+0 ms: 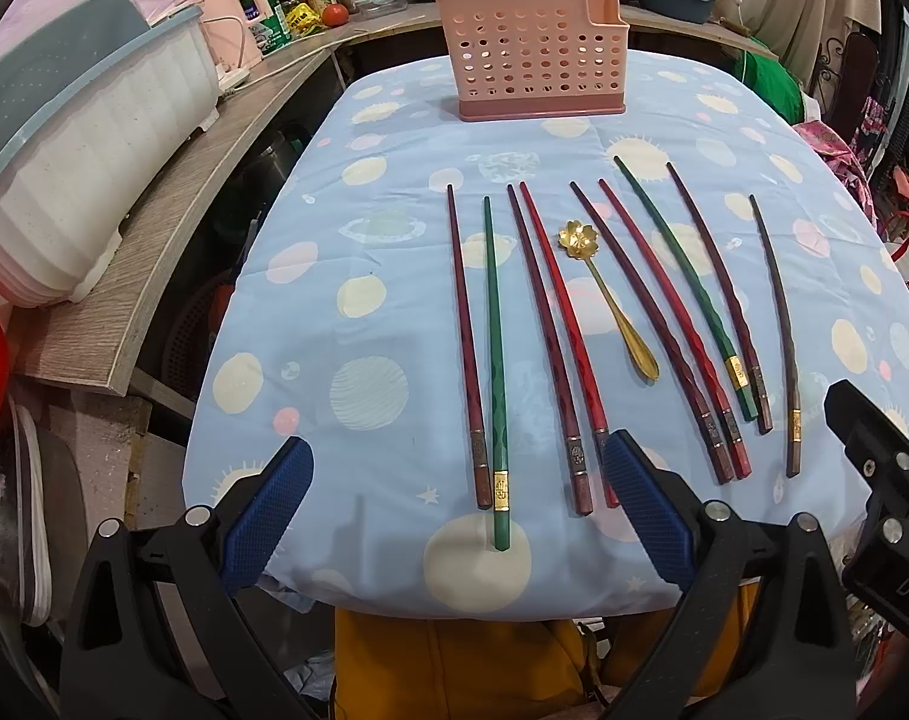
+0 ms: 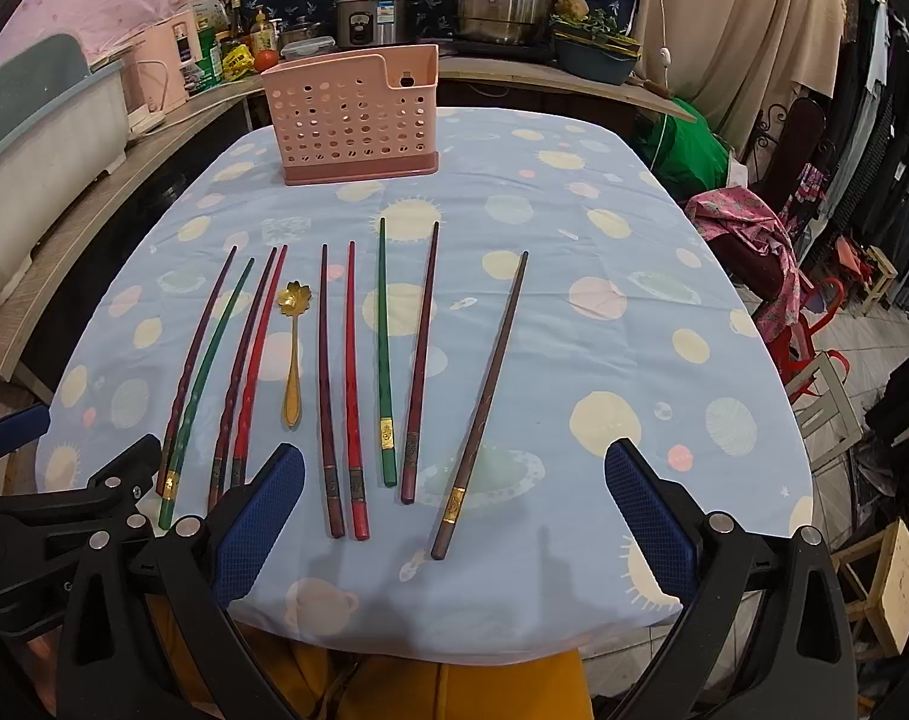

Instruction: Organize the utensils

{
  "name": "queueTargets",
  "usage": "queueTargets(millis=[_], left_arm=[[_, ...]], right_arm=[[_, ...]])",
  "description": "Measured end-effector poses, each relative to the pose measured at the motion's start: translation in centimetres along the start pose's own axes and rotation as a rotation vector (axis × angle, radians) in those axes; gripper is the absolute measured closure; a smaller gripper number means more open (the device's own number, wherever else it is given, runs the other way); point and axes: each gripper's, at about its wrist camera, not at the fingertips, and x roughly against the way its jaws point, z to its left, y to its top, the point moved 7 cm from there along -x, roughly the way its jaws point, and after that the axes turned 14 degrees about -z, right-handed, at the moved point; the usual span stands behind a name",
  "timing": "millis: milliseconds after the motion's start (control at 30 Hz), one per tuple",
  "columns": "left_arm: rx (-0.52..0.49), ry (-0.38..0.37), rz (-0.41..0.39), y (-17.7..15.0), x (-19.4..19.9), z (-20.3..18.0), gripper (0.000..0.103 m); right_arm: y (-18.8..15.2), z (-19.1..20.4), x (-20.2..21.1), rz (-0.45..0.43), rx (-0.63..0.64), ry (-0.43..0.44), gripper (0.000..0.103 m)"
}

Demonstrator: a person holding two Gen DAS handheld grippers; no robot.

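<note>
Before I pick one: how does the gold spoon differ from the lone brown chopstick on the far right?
The spoon is shiny gold metal all over; the chopstick is dull brown with only a gold band near its thick end. The spoon is far shorter and ends in a flower-shaped bowl; the chopstick tapers to a plain tip. The spoon lies among the other chopsticks; the brown chopstick lies apart, slanted. Both lie flat on the cloth, handles toward the cameras.

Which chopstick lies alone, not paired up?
The brown chopstick farthest right, gold band near its butt. It lies angled with bare cloth on both sides, while the other eight sit in close side-by-side pairs left of it.
</note>
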Motion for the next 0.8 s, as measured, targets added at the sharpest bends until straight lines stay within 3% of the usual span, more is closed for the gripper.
queueTargets(millis=[800], left_arm=[[0.023,-0.005,0.022,-0.3,-0.5,0.19,0.01]], right_arm=[[-0.34,-0.41,-0.46,0.013,-0.022,-0.001,0.007]])
